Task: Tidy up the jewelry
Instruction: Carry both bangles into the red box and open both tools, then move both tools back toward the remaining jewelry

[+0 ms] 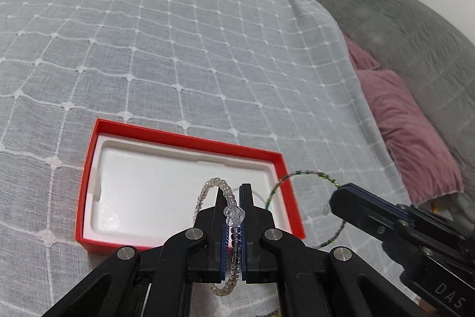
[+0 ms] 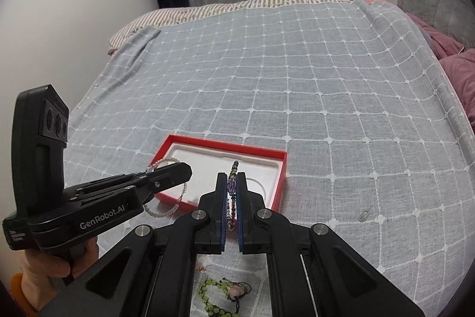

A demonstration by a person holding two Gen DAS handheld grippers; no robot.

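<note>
A red box (image 1: 89, 168) with a white moulded insert lies open on the bed; it also shows in the right wrist view (image 2: 280, 177). My left gripper (image 1: 234, 192) is shut on a clear bead bracelet (image 1: 204, 192) and holds it above the box's near edge; that bracelet shows in the right wrist view (image 2: 166, 161) too. My right gripper (image 2: 232, 177) is shut on a green and purple bead bracelet (image 2: 234, 167), held over the box's right end. In the left wrist view this bracelet (image 1: 299, 173) hangs from the right gripper (image 1: 337, 195).
A grey-blue checked bedspread (image 2: 297, 79) covers the bed. A lime-green bead bracelet (image 2: 213, 302) lies on it below my right gripper. A small clear piece (image 2: 363, 216) lies to the right. Pink bedding (image 1: 409, 132) and a grey pillow (image 1: 400, 28) are on the right.
</note>
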